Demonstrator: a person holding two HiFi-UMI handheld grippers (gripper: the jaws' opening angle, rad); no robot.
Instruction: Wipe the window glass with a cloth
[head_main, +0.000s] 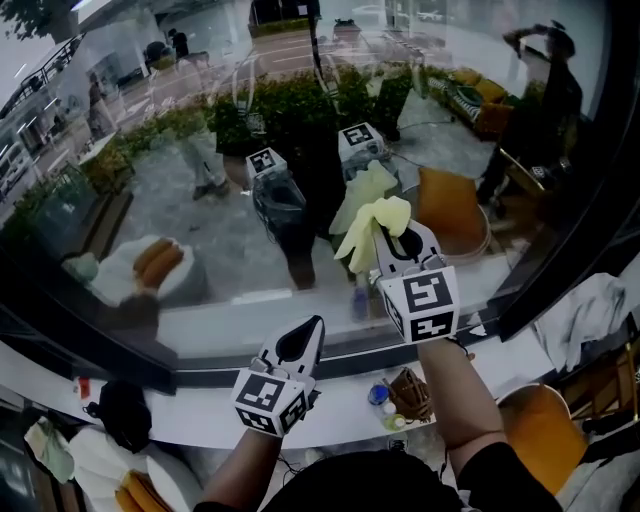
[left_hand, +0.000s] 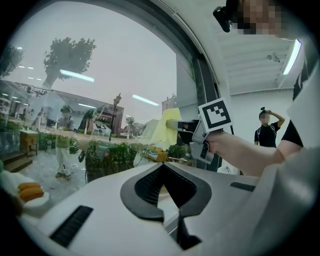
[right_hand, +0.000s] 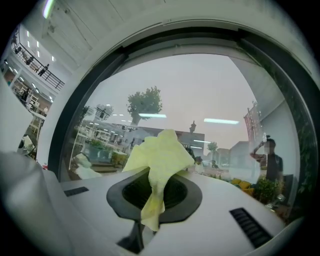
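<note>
Right gripper view: yellow cloth pinched in right gripper fingers, at window glass; left gripper fingers closed.

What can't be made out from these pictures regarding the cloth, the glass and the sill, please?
- Whether the yellow cloth touches the window glass: head view, its reflection merges with it; right gripper view gives no depth.
- Smears on the glass: every view, reflections cover them.
- Small items on the sill: head view, too small and dim to name.

Large public-looking hall: tall window glass, ceiling strip light, upper-floor railing
</note>
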